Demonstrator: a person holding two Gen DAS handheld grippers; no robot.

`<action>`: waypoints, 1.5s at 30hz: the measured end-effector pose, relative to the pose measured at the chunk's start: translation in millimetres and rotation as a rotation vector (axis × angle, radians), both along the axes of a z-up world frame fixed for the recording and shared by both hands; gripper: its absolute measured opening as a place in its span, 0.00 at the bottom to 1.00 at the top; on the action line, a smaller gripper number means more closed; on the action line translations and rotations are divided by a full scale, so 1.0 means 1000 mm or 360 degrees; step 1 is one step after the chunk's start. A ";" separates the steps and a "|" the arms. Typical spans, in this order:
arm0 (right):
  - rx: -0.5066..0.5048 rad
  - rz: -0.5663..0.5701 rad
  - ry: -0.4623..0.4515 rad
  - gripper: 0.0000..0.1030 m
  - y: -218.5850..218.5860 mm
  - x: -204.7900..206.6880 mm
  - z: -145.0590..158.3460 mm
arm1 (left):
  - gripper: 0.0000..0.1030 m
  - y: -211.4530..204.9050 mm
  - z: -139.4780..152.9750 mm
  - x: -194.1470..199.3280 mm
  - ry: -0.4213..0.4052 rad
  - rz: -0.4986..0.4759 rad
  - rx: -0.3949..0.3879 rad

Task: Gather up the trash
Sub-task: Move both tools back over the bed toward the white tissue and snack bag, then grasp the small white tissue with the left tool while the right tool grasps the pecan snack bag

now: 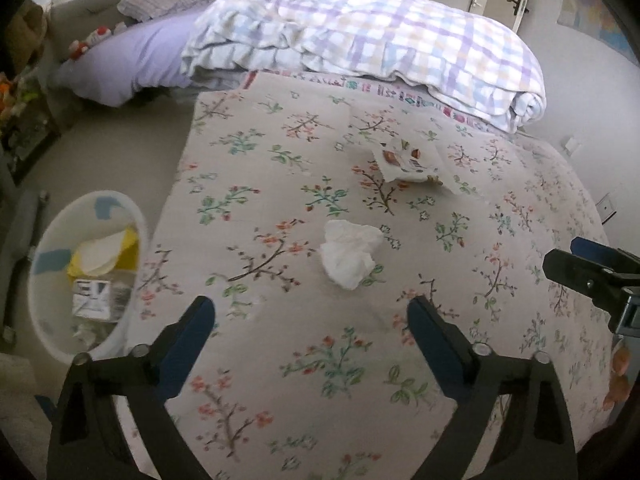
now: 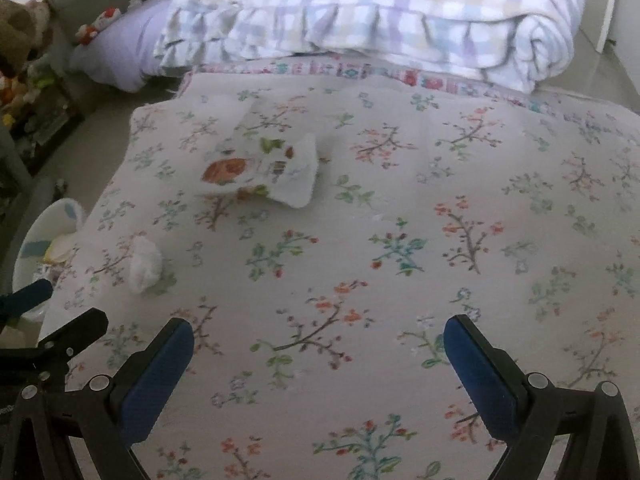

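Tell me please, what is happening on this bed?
A person with tongs in each hand is picking trash off the bed. Both the left tongs and the right tongs are open and hold nothing. A tissue and a wrapper lie on the cover. The bin beside the bed already holds some trash.

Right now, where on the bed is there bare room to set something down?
Bare floral cover lies between the crumpled tissue and the left gripper, and across the wide stretch right of the snack wrapper ahead of the right gripper. It is crowded at the head, under the folded plaid quilt.
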State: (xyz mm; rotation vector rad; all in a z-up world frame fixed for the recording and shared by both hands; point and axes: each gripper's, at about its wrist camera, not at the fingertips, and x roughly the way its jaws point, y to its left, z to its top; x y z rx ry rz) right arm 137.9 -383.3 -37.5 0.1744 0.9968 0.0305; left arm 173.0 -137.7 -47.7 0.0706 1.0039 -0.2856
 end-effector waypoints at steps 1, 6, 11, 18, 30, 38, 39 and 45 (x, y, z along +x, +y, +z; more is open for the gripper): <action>0.0001 -0.0018 0.0000 0.99 -0.003 0.002 -0.001 | 0.89 -0.002 -0.002 0.002 0.0008 -0.0003 -0.0001; 0.0045 -0.0061 0.0012 0.99 -0.013 0.013 -0.009 | 0.71 -0.015 -0.016 0.020 0.0086 -0.0008 -0.0093; 0.0045 0.0012 -0.0004 0.99 -0.002 0.029 -0.012 | 0.26 -0.025 -0.023 0.031 0.0084 -0.0039 -0.0057; -0.0044 0.0106 0.0028 0.92 0.021 0.059 -0.022 | 0.24 -0.005 -0.007 0.042 0.0085 0.0059 -0.0163; -0.0166 0.0235 -0.0063 0.91 0.073 0.099 -0.029 | 0.24 0.037 0.004 0.044 0.0113 0.0166 -0.0226; 0.0124 0.0013 -0.0074 0.99 0.065 0.113 -0.023 | 0.24 0.057 0.004 0.044 0.0136 0.0200 -0.0235; 0.0101 -0.0001 -0.0084 0.99 0.066 0.114 -0.023 | 0.24 0.058 0.004 0.044 0.0137 0.0204 -0.0238; -0.0025 -0.0003 0.0027 0.99 0.078 0.133 -0.045 | 0.24 0.060 0.004 0.044 0.0139 0.0220 -0.0257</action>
